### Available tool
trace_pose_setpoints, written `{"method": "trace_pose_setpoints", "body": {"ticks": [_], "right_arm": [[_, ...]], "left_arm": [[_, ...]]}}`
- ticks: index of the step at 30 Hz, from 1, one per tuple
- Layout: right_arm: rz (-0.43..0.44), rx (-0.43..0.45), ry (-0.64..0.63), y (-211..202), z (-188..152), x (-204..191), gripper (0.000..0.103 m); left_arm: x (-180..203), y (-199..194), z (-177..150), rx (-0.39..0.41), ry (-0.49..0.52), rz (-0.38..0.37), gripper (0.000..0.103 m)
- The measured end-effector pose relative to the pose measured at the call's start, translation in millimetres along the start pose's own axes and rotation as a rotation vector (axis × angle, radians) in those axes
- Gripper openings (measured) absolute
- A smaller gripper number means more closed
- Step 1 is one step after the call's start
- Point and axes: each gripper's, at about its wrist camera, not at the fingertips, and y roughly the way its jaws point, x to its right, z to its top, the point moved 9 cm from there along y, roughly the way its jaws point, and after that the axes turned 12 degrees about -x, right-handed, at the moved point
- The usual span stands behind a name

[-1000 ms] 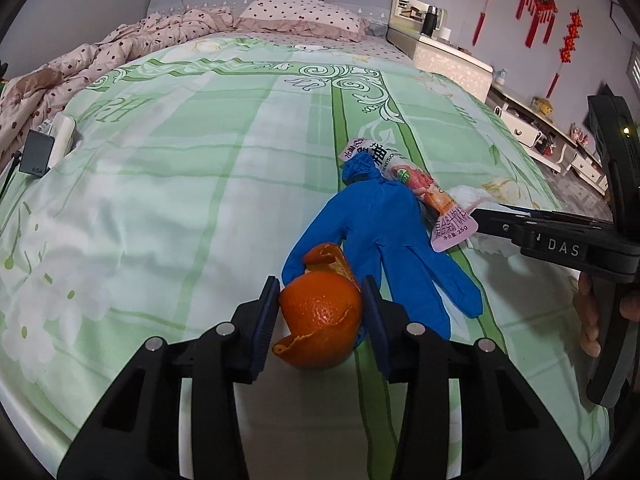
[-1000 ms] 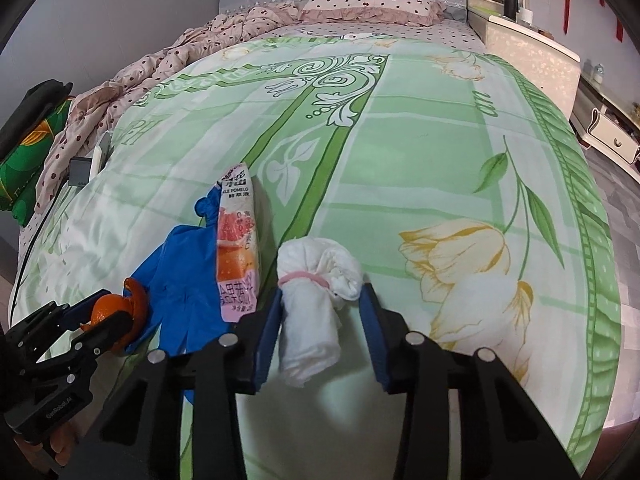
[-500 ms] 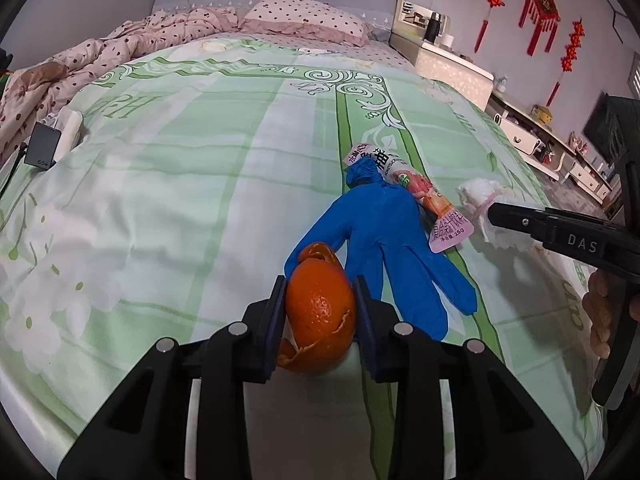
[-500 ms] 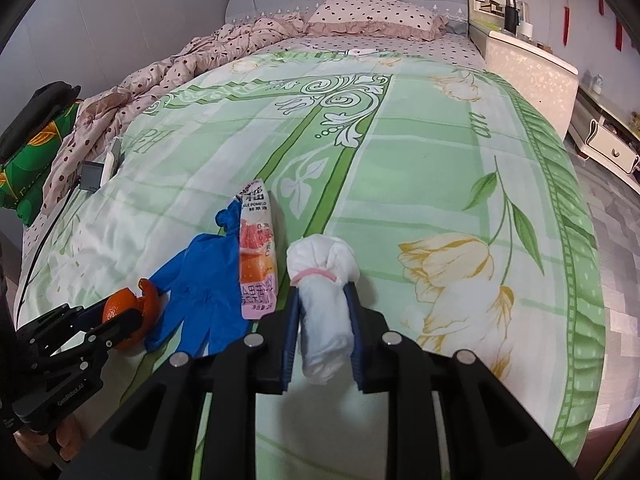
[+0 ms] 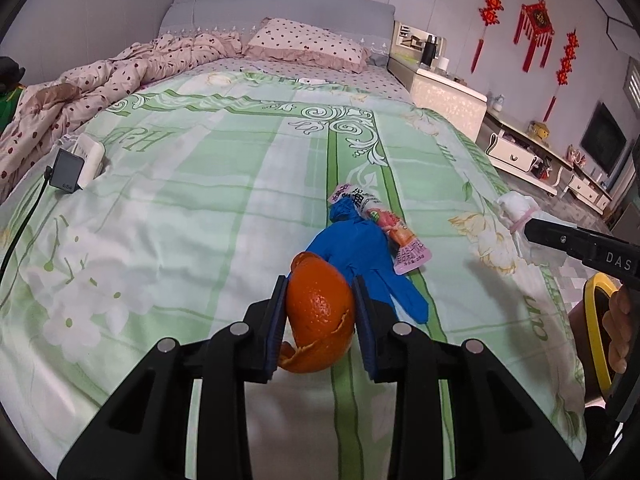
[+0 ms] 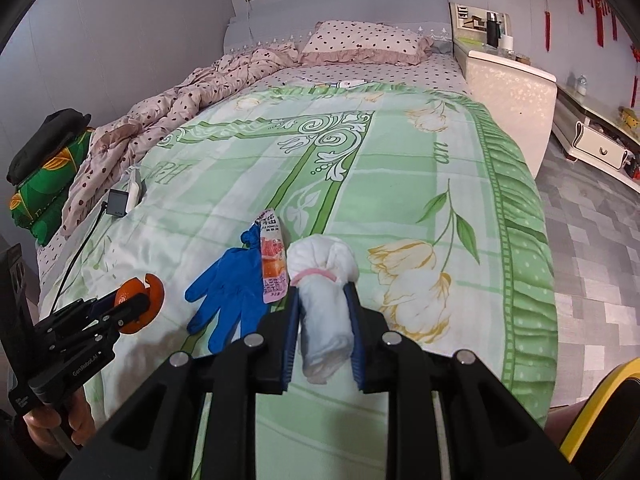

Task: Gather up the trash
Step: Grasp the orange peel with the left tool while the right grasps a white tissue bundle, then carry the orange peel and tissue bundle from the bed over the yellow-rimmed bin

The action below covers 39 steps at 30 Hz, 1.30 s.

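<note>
My left gripper is shut on an orange peel, lifted clear of the green bedspread. The right gripper is shut on a white rolled bundle tied with a pink band, also raised off the bed. A blue glove lies flat on the bedspread just beyond the peel. A pink and orange snack wrapper rests along the glove's right side. From the right wrist view the glove and wrapper lie left of the bundle, and the left gripper with the peel shows at the lower left.
A small dark device with a cable lies at the bed's left side beside a crumpled spotted quilt. A spotted pillow sits at the headboard. A white nightstand and low cabinets stand to the right. A yellow rim shows at the lower right.
Both grippers closed on their items, the peel and the white bundle, then rose away from the bedspread. The glove and wrapper stayed where they were.
</note>
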Motion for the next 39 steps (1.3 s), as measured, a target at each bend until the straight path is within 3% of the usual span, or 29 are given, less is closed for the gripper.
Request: {"method": "trace_pose_setpoints", "body": {"ticks": [18, 39], "right_arm": [[-0.033, 0.165, 0.056, -121, -22, 39, 0.021], [-0.139, 0.341, 0.184, -249, -61, 135, 0.021]], "left_arm": [[94, -83, 12, 0.104, 0.102, -0.036, 0.030], [244, -143, 19, 0.166, 0.274, -0.129, 0.030]]}}
